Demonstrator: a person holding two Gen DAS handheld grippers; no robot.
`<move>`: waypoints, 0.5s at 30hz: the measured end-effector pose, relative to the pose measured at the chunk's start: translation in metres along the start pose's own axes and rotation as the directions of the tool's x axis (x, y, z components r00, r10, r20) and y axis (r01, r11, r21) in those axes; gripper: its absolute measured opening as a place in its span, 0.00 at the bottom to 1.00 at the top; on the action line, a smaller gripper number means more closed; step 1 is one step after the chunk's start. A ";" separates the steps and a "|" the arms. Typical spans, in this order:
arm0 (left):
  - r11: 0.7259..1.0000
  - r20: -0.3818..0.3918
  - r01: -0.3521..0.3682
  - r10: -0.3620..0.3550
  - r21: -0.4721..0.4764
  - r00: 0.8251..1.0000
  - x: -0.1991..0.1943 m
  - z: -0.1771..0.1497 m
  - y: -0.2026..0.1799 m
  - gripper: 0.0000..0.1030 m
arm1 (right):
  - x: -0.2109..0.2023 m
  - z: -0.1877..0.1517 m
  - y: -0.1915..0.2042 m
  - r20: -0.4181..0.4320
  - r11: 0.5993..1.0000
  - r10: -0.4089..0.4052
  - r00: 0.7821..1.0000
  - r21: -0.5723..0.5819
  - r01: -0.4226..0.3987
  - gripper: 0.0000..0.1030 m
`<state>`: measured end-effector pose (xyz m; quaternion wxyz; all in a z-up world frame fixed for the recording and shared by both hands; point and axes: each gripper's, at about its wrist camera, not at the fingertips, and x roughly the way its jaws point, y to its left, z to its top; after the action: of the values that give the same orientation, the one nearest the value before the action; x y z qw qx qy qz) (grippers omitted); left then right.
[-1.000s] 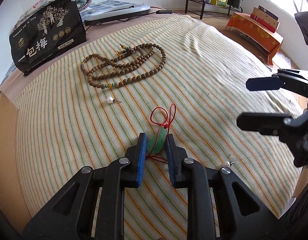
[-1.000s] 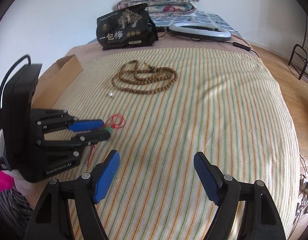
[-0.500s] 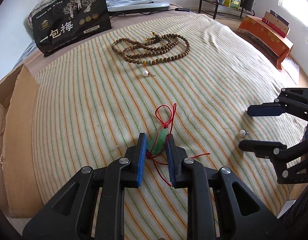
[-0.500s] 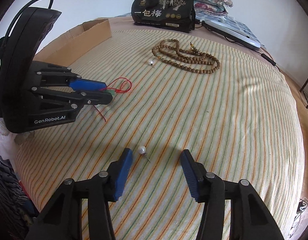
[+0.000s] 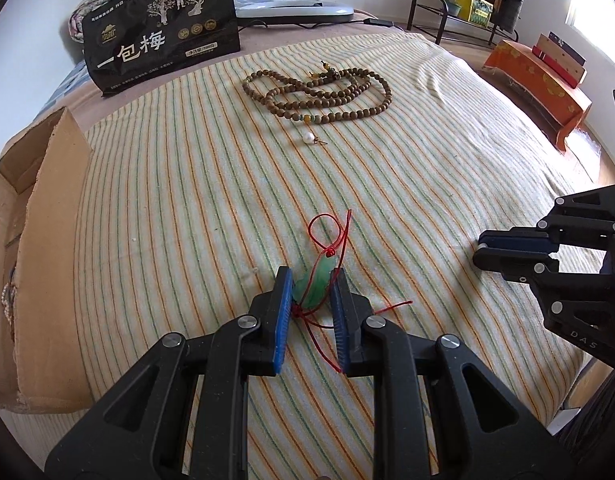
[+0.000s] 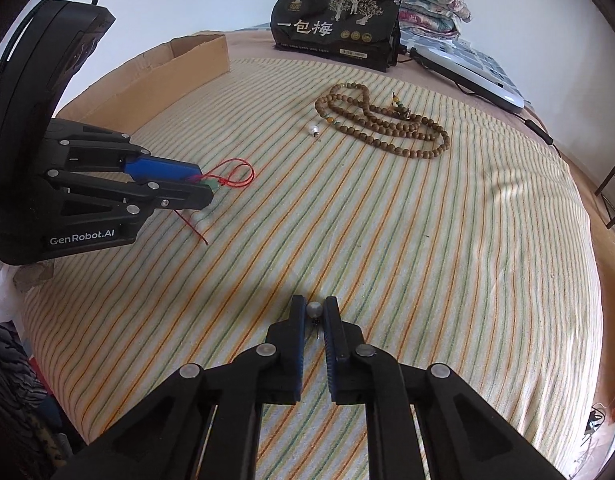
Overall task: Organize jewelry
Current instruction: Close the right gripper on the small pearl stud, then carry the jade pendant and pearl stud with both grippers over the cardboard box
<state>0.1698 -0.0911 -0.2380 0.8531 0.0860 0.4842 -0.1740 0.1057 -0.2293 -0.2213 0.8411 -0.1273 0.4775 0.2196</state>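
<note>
My left gripper (image 5: 310, 280) is shut on a green jade pendant (image 5: 317, 285) with a red cord (image 5: 327, 236), held just above the striped cloth; it also shows in the right wrist view (image 6: 205, 186). My right gripper (image 6: 314, 310) is shut on a pearl earring (image 6: 314, 309) at the near edge of the cloth; it shows in the left wrist view (image 5: 483, 250). A brown bead necklace (image 5: 319, 94) lies at the far middle, with a second pearl earring (image 5: 309, 138) just in front of it.
An open cardboard box (image 5: 35, 208) stands along the left edge of the cloth. A black snack bag (image 5: 163, 44) stands at the far left, a white device (image 5: 295, 10) behind it. An orange-covered low table (image 5: 539, 76) stands off to the right.
My right gripper came down over the near pearl earring and shut on it. My left gripper moved left and back toward the box with the pendant still held.
</note>
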 end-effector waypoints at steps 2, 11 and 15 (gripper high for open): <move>1.000 0.005 -0.004 0.004 -0.003 1.000 -0.003 0.000 0.001 0.18 | -0.002 0.001 -0.001 0.004 1.000 0.002 1.000 0.010 -0.002 0.06; 0.999 0.059 -0.012 0.014 -0.042 0.998 -0.025 0.002 0.011 0.18 | -0.023 0.012 0.000 0.058 0.999 -0.005 0.998 0.039 0.003 0.06; 0.998 0.097 -0.020 0.025 -0.055 0.995 -0.040 0.006 0.016 0.18 | -0.037 0.021 0.002 0.098 0.999 -0.005 0.995 0.053 0.000 0.06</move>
<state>0.1619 -0.0697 -0.2005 0.8797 0.0600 0.4454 -0.1554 0.1044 -0.2277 -0.1789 0.8670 -0.0945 0.4411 0.2117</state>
